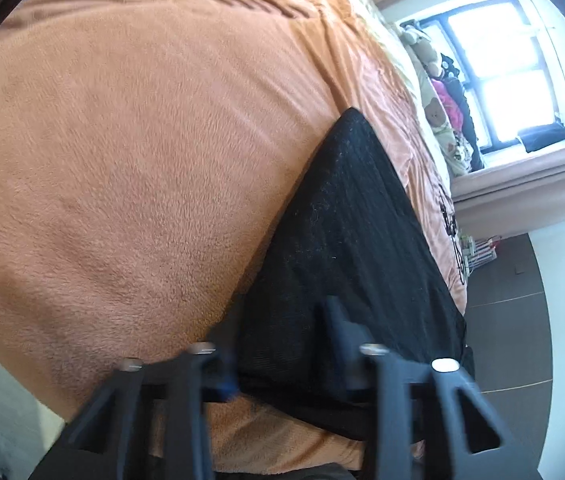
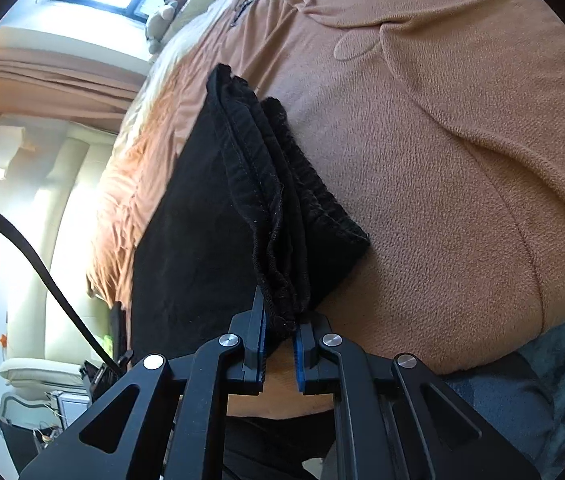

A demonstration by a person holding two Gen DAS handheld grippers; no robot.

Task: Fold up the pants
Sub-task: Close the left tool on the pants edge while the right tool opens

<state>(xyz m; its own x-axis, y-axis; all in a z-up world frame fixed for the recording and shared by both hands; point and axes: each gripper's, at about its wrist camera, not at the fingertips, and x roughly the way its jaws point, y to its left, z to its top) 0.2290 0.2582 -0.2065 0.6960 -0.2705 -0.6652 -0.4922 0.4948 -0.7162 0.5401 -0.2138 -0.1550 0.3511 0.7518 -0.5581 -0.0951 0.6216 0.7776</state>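
Black pants (image 2: 186, 216), orange fleece blanket (image 2: 462, 140)

Left wrist view: camera mounted behind the left gripper (image 1: 282, 344), looking forward along its fingers and downward, rolled sideways so the window (image 1: 498, 68) stands at right; very near the orange blanket (image 1: 122, 160); right wrist view: camera behind the right gripper (image 2: 280, 336), likewise tilted down and rolled, window at upper left; equally close; shared ground: the black pants (image 2: 202, 220), the blanket, the window, the soft toys (image 1: 434, 60) along the bed's far end.
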